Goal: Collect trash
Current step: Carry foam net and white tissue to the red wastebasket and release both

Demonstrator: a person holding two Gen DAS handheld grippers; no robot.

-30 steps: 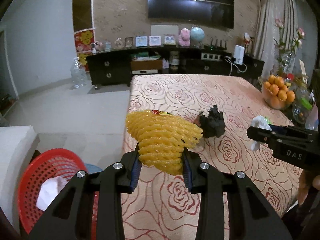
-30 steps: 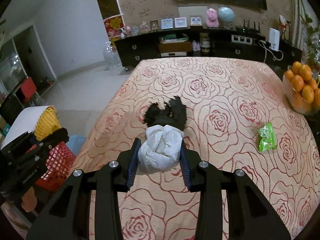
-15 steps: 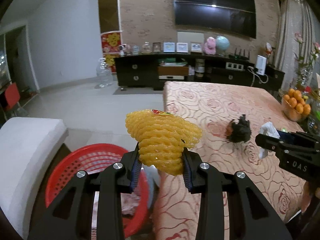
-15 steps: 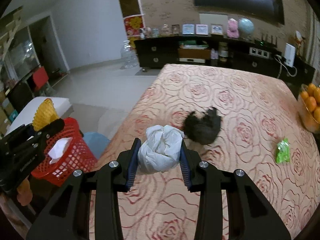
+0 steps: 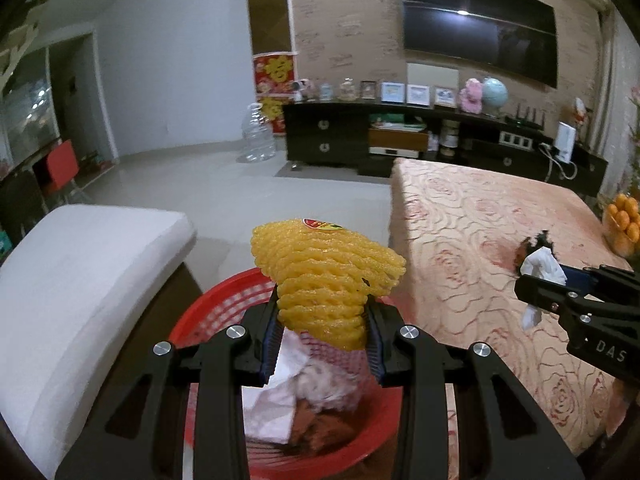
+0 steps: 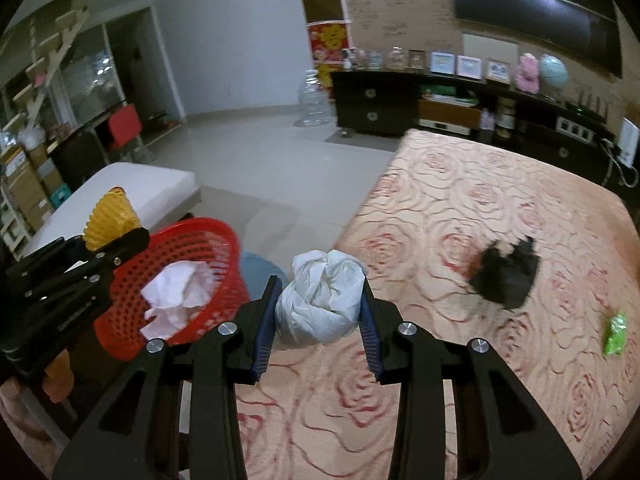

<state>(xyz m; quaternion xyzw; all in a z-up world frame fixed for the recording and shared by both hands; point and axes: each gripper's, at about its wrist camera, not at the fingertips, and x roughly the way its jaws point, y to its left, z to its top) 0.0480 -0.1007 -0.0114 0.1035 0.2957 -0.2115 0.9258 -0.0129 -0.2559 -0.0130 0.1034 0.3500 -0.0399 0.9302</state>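
My left gripper (image 5: 322, 312) is shut on a yellow foam fruit net (image 5: 326, 276) and holds it over the red basket (image 5: 218, 312), which holds white tissue and other scraps. In the right wrist view the net (image 6: 110, 220) sits above the basket's (image 6: 192, 240) left rim. My right gripper (image 6: 319, 300) is shut on a crumpled white wad (image 6: 322, 296) above the table's left edge, right of the basket. A black crumpled piece (image 6: 506, 276) and a green wrapper (image 6: 616, 334) lie on the rose-patterned tablecloth (image 6: 460, 208).
A white cushioned seat (image 5: 76, 276) stands left of the basket. A bowl of oranges (image 5: 624, 228) sits at the table's far right edge. A dark TV cabinet (image 5: 400, 140) and a clear water jug (image 5: 256, 136) stand across the tiled floor.
Both grippers have swung left with their loads. The left one moved from above the table to over the red basket; the right one moved toward the table's left edge.
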